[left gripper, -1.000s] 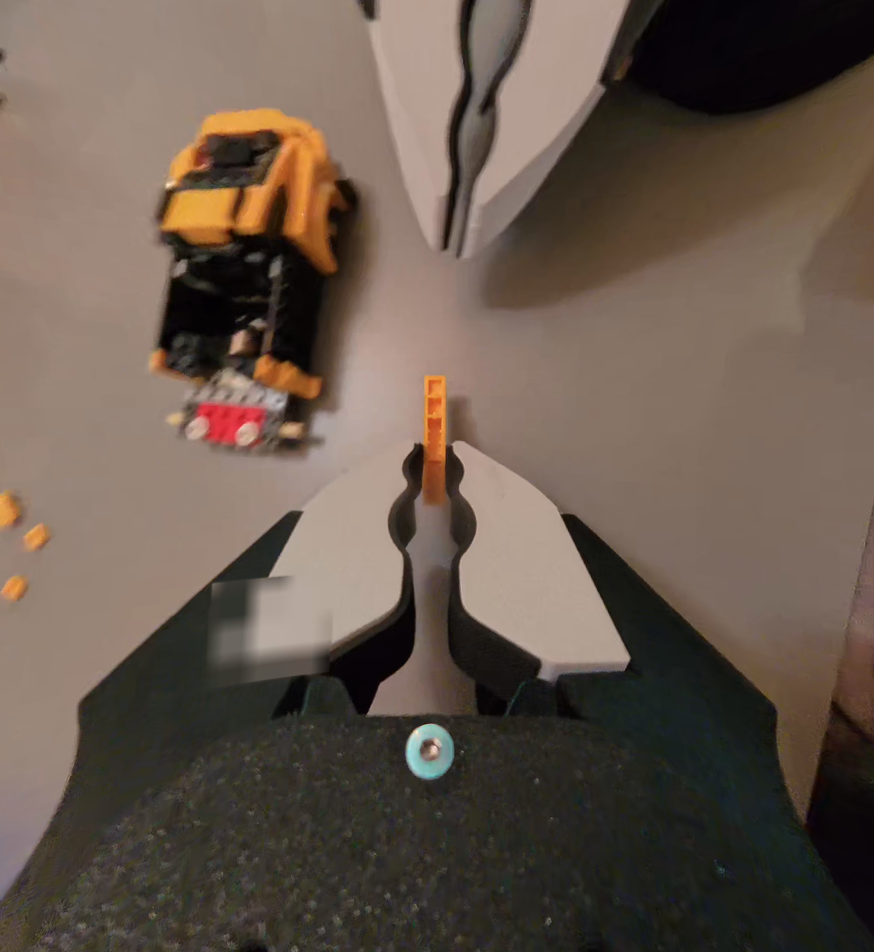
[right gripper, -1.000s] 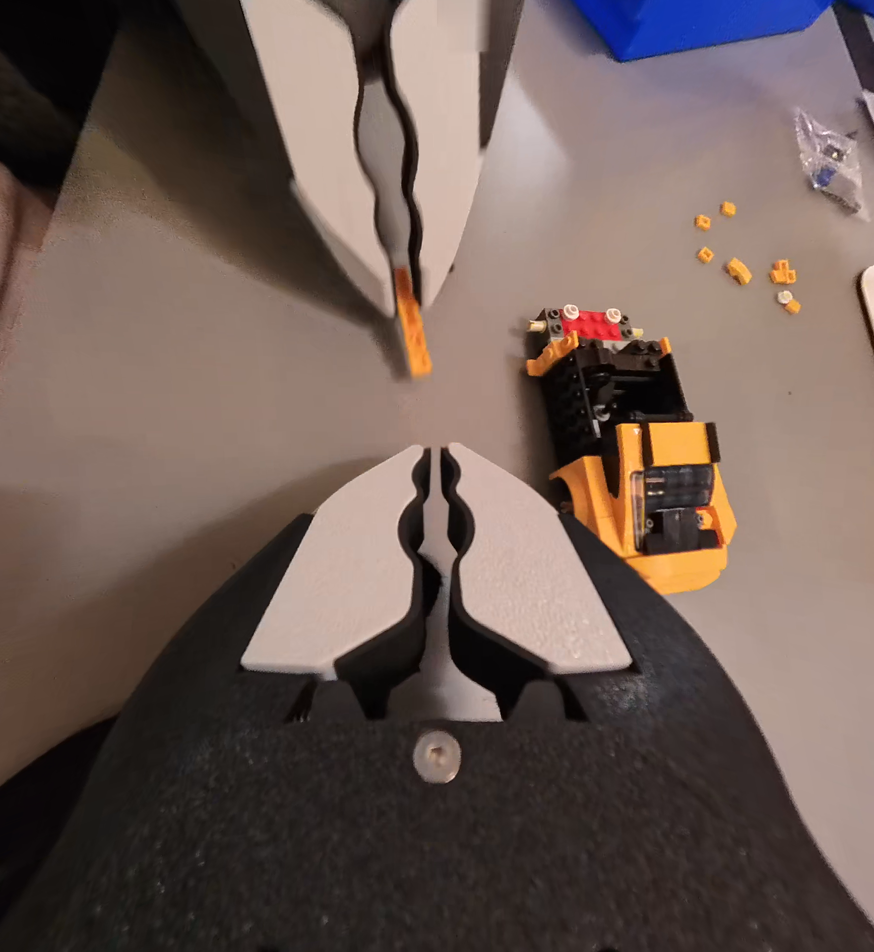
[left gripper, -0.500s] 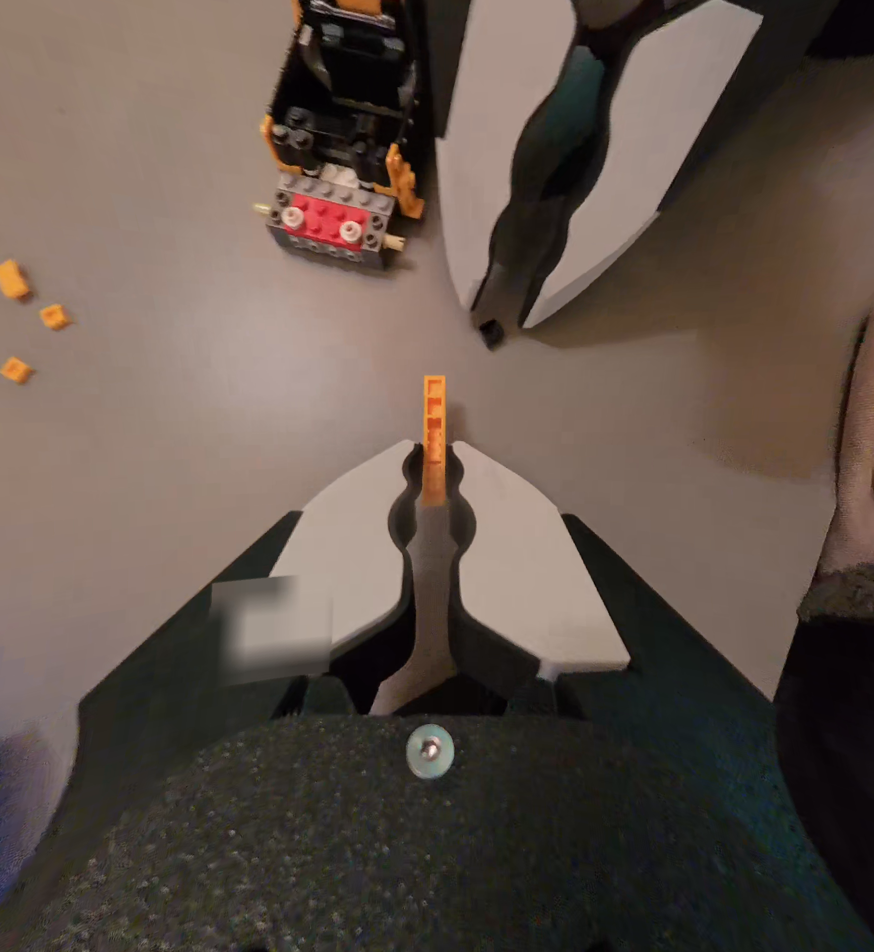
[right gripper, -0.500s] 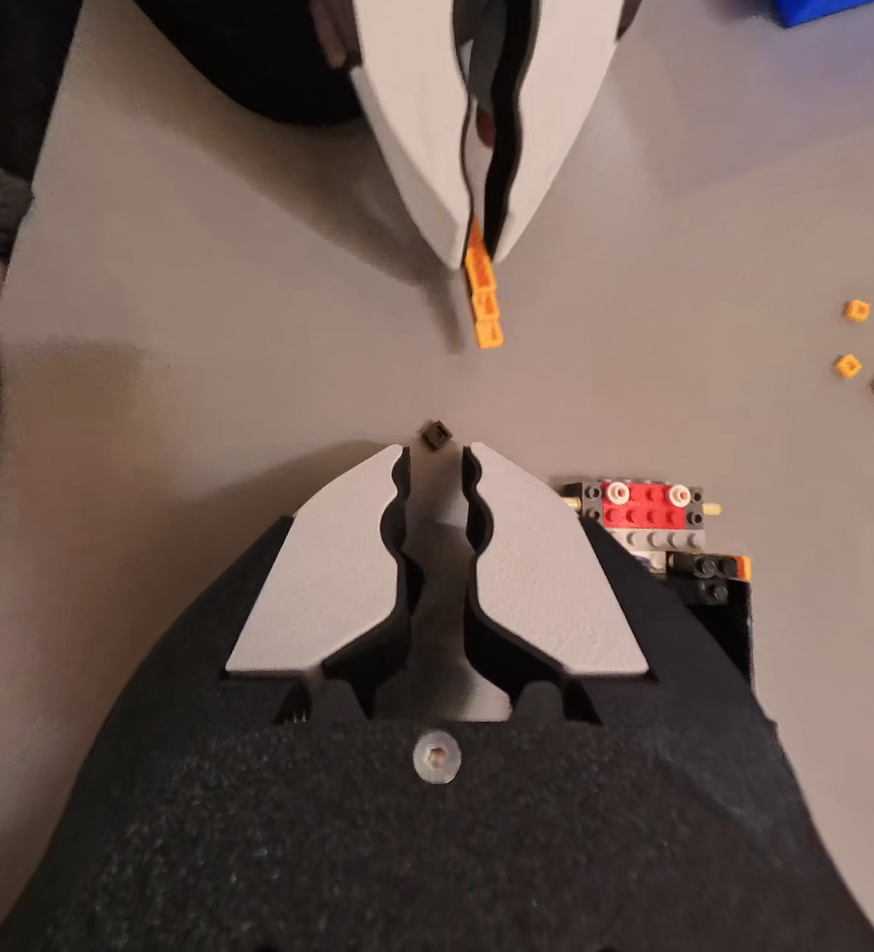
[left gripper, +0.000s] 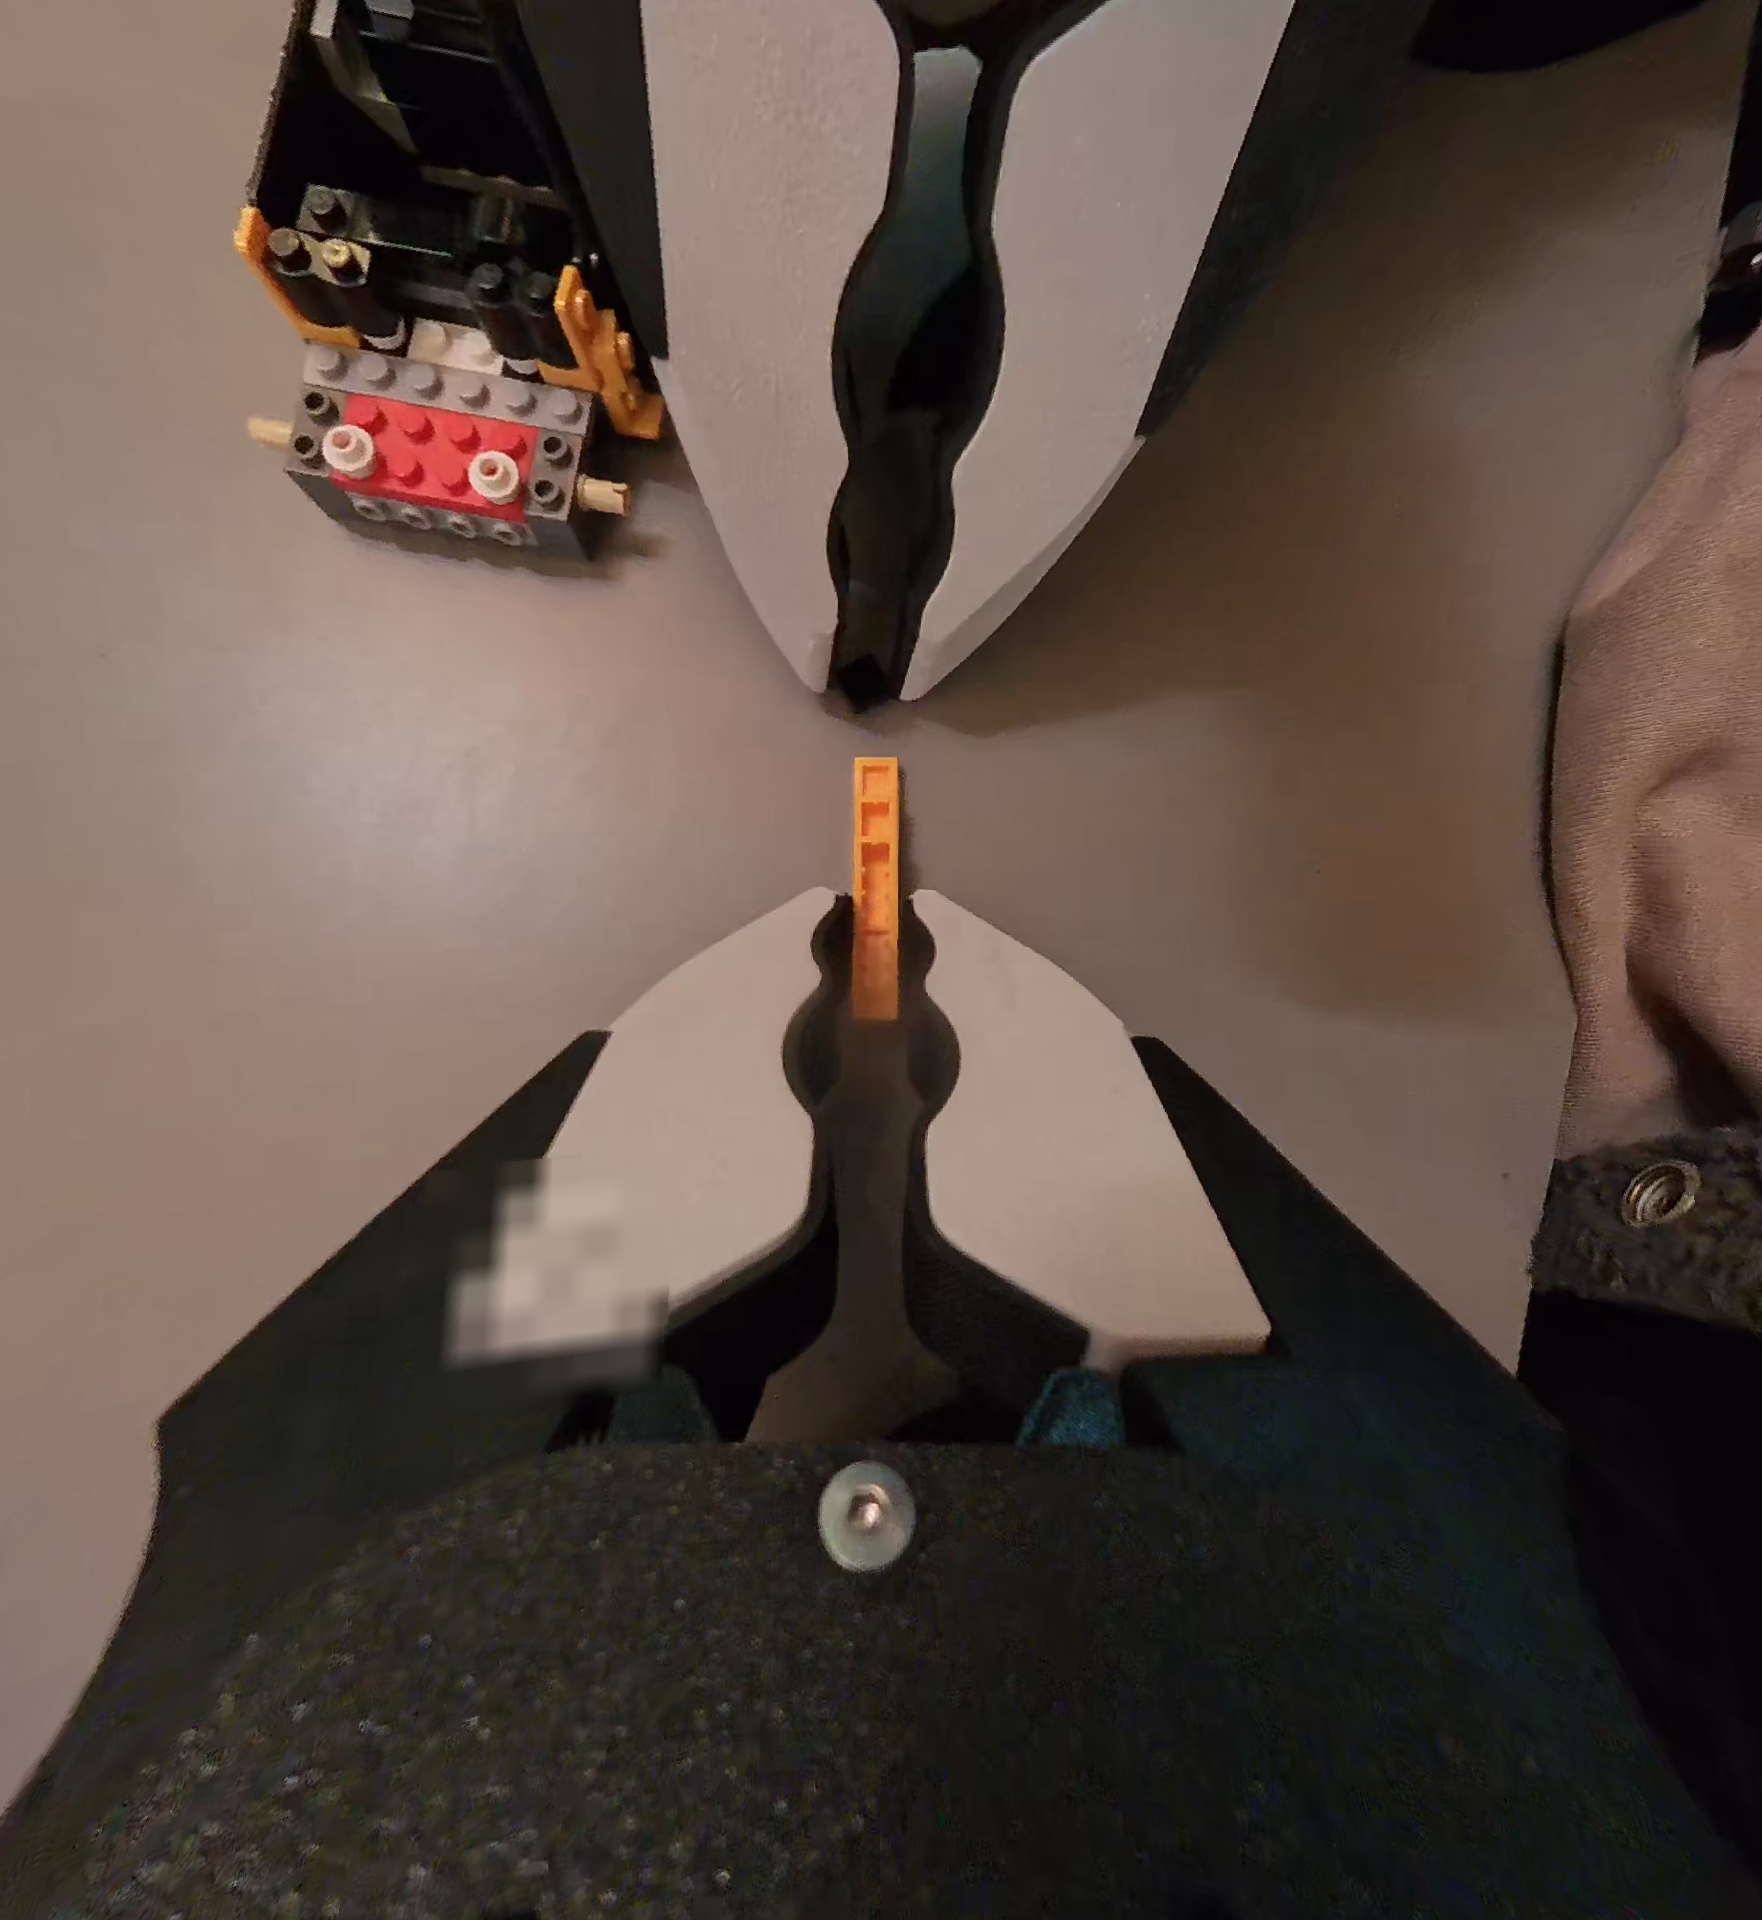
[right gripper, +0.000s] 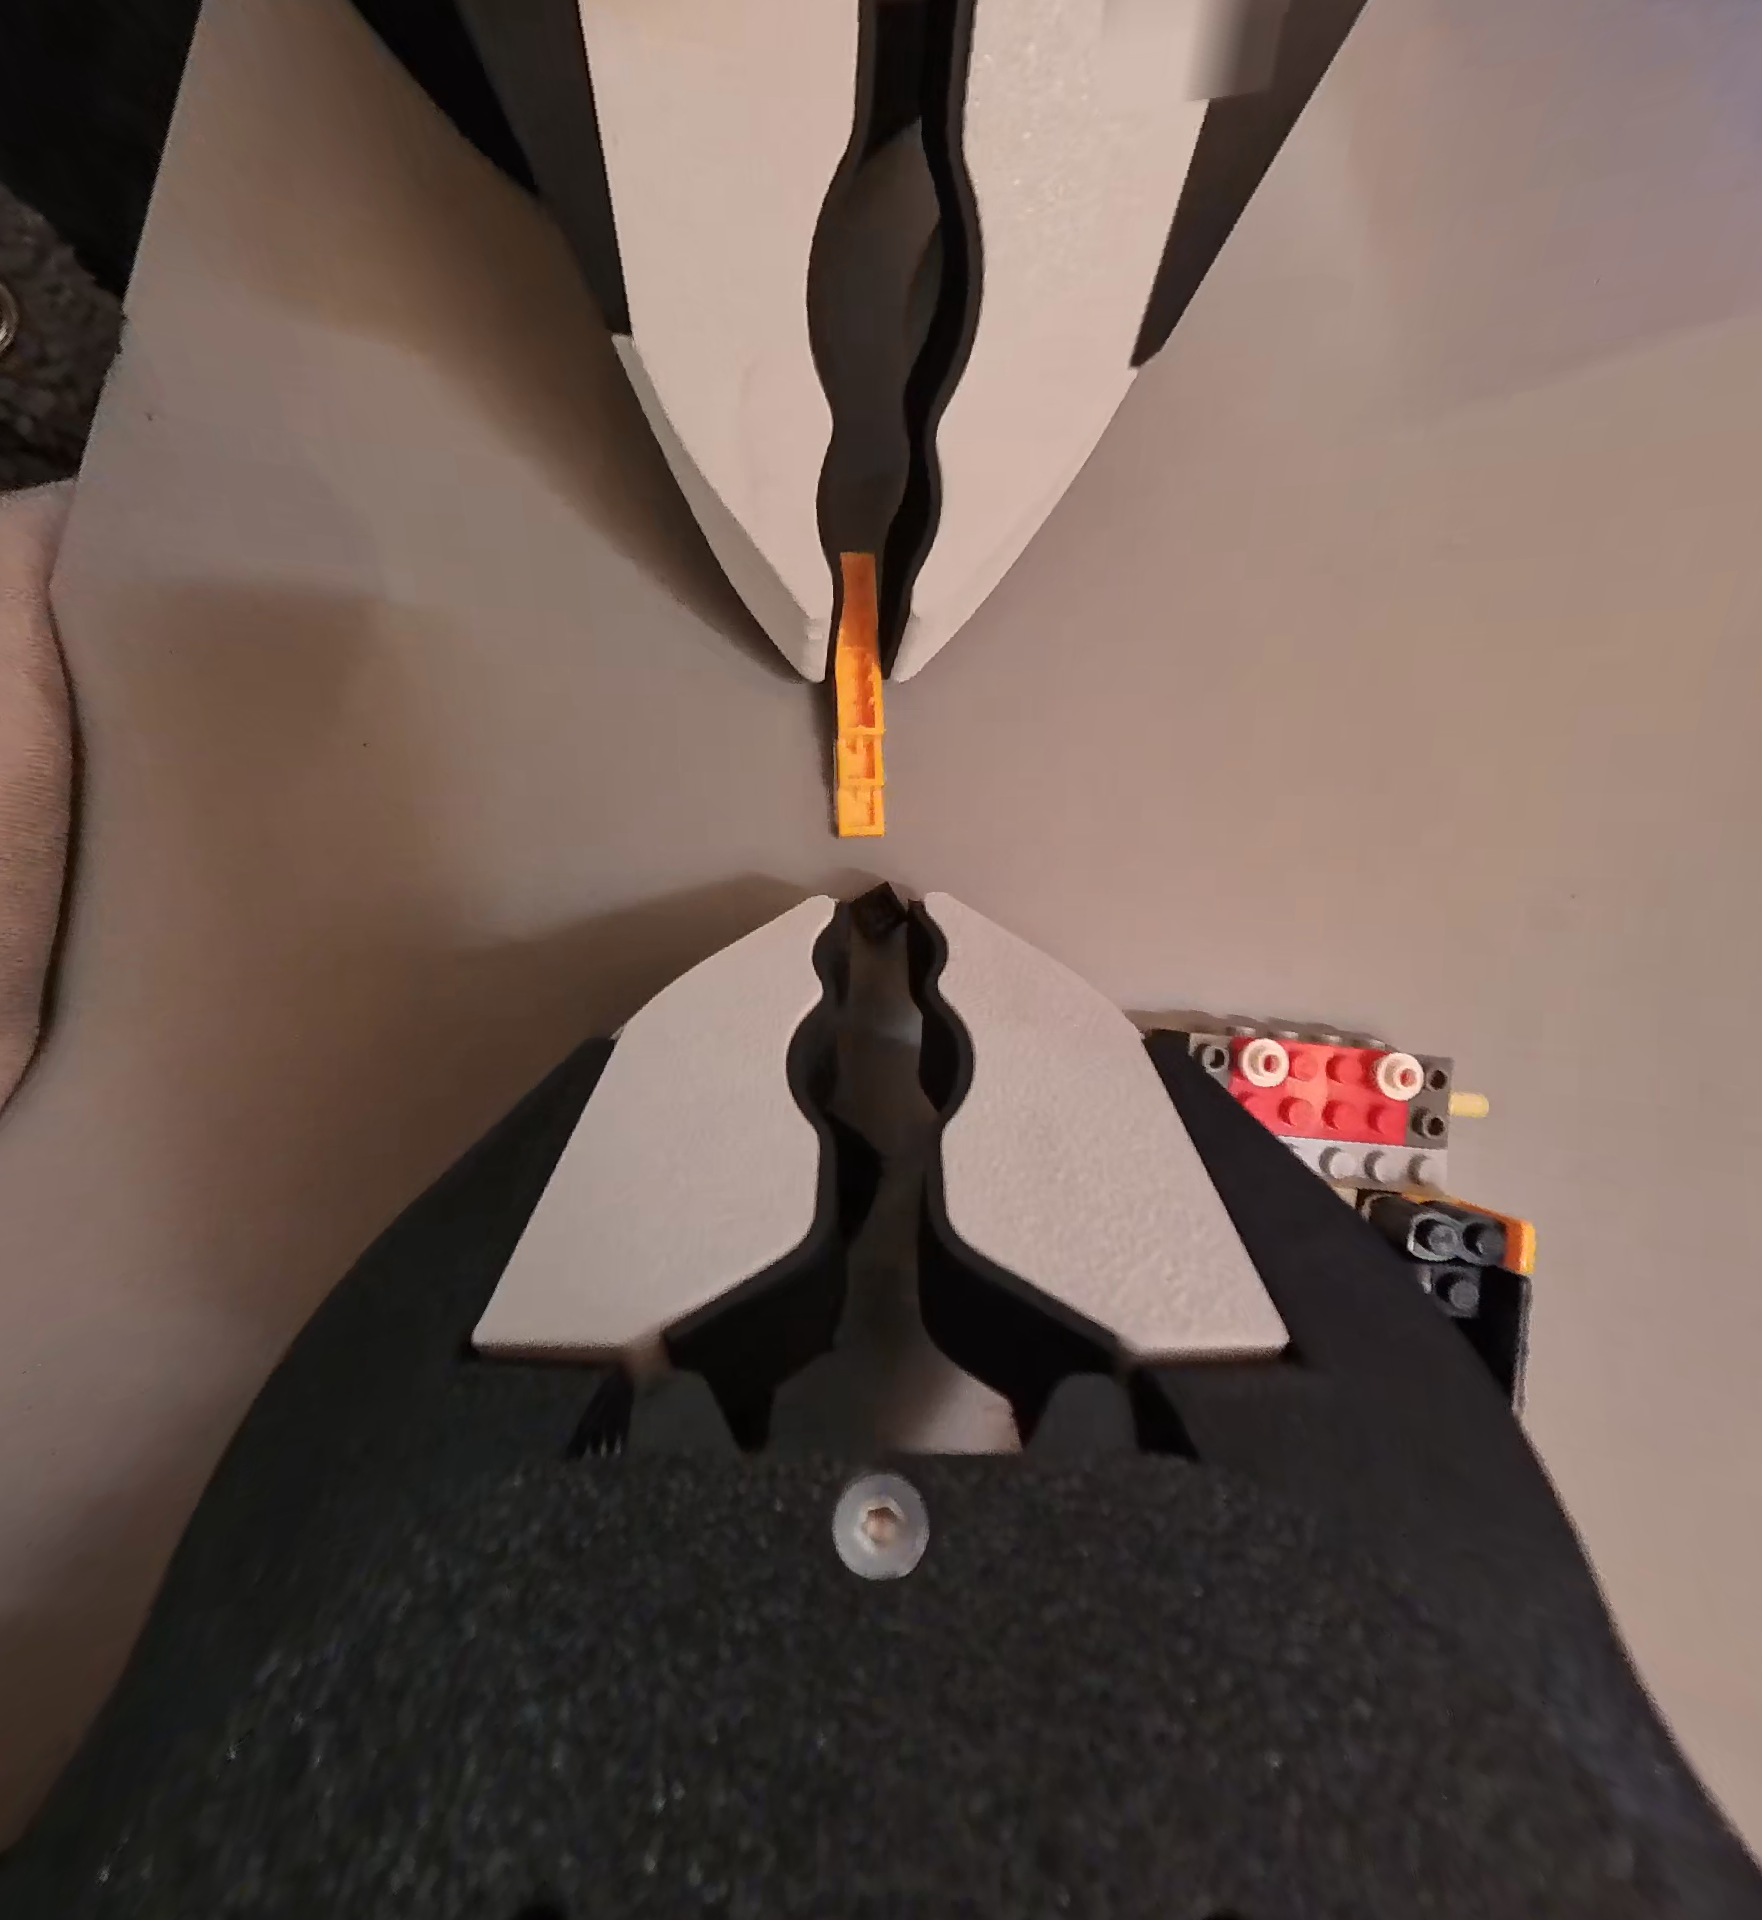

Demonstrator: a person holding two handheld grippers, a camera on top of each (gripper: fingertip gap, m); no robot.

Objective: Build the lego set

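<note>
From the left wrist view, the left gripper (left gripper: 875,896), with smooth grey scalloped fingers (left gripper: 711,1039) on a grainy black body, is narrowly closed on a slim orange plate (left gripper: 877,831) with ribbed hollows; it sticks out forward past the tips. Just beyond it, tip to tip, the right gripper (left gripper: 864,681) has its fingers nearly together around a tiny black square stud piece (right gripper: 879,914), pads against its sides. Far left on the matte grey counter (left gripper: 233,831) lies a studded black, orange, red and grey brick model (left gripper: 441,416). At right is a pale fabric sleeve (left gripper: 1708,727).
</note>
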